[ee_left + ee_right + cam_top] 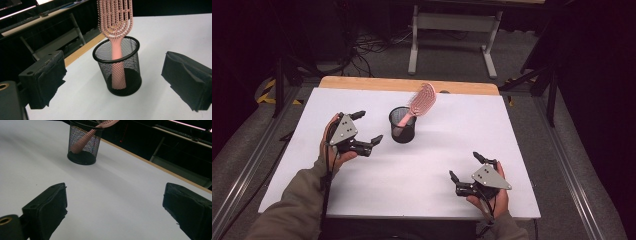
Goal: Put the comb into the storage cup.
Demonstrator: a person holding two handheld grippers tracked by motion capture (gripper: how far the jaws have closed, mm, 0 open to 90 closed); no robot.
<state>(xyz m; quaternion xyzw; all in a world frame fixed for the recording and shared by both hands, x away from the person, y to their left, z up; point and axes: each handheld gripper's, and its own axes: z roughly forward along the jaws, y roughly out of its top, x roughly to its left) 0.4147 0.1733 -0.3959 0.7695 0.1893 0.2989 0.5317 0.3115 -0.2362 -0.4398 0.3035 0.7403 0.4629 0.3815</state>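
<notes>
White tabletop (412, 170) is bare around you: your left gripper (366, 131), jaws spread wide and empty, faces the mesh cup (402, 125) holding the pink hairbrush (419, 102), so approach squarely while your right gripper (467, 167), equally agape, waits well apart.

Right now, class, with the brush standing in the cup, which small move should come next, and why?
Probably ease the left gripper forward toward the brush. Its jaws are open and aimed at the cup, which it sits nearer; the right gripper is open too but farther away.
</notes>
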